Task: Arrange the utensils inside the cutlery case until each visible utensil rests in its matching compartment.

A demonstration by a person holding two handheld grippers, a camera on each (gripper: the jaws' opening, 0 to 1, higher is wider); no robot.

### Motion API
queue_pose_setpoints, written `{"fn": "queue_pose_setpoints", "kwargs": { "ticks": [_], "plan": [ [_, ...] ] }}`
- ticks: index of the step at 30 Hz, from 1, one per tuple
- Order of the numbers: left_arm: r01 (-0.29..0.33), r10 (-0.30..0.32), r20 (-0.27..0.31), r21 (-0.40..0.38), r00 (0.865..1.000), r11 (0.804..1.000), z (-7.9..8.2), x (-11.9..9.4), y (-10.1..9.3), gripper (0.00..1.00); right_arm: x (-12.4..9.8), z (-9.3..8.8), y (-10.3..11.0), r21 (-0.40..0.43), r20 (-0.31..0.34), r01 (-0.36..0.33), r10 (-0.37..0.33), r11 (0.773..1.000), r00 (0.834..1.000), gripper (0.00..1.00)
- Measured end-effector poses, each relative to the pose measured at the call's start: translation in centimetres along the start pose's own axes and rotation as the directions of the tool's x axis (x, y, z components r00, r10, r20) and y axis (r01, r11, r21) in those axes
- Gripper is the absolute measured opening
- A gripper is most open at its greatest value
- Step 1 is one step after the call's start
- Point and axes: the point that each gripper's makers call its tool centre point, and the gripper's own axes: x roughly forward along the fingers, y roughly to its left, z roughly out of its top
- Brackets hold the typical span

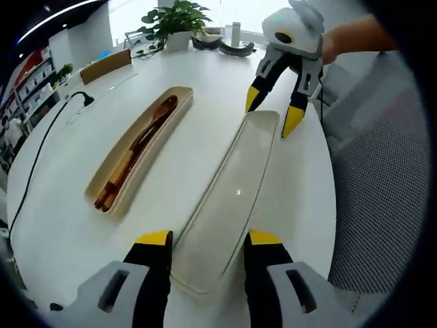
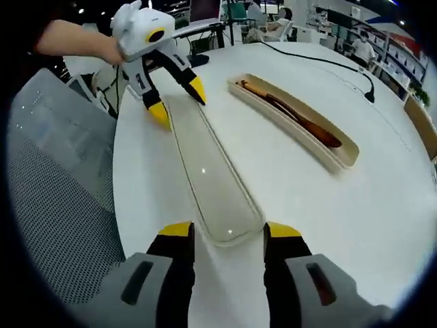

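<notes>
Left fingers: the left gripper (image 1: 208, 239) is holding its yellow-tipped fingers (image 1: 156, 239) spread, gripping nothing; they are flanking the near end of the translucent lid (image 1: 229, 205), one tip on each side, and contact with its rim cannot be told.

Right fingers: the right gripper (image 2: 229, 231) is likewise standing wide and empty, its tips bracketing the lid's opposite end (image 2: 208, 178). In the left gripper view it (image 1: 273, 113) is hovering just over that far end.

Key relation: the lid's long axis is running straight from one gripper to the other, so each hand is nearest its own end; neither is nearer the whole piece.

Case base: the beige cutlery case (image 1: 116, 184) is lying beside the lid, apart from it, roughly parallel but angled slightly. In the right gripper view it (image 2: 341, 160) is sitting to the right of the lid.

Utensils: brown wooden utensils (image 1: 140, 147) are lying lengthwise inside the case; how many, and whether compartments match, is too small to tell.

Counter: the white counter (image 1: 61, 232) is carrying both pieces; a black cable (image 1: 41, 147) is trailing across its far side, a potted plant (image 1: 176, 19) behind.

Judgement: a two-ended lift of the lid looks set up, not yet begun.
</notes>
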Motion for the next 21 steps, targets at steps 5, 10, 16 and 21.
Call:
{"fn": "queue_pose_setpoints", "kwargs": {
  "ticks": [5,10,16,21],
  "plan": [
    [0.01,-0.009,-0.006,0.025,1.0,1.0,0.0,-0.1,-0.1,0.4,-0.3,0.9,1.0,0.224,0.083,-0.146,0.13,0.964,0.988,0.33],
    [0.021,-0.021,-0.009,0.047,1.0,0.999,0.0,-0.2,-0.3,0.29,-0.9,1.8,2.0,0.424,0.186,-0.301,0.243,0.854,0.952,0.32],
    [0.027,-0.026,-0.025,0.054,0.999,0.998,-0.1,-0.4,0.0,0.14,-0.5,2.8,0.4,0.116,0.14,-0.114,0.098,0.987,0.985,0.34],
    [0.035,-0.034,-0.018,0.093,0.999,0.995,-0.1,-0.5,-0.1,0.14,0.2,3.5,0.2,-0.042,0.127,-0.105,0.11,0.994,0.986,0.25]
  ]
}}
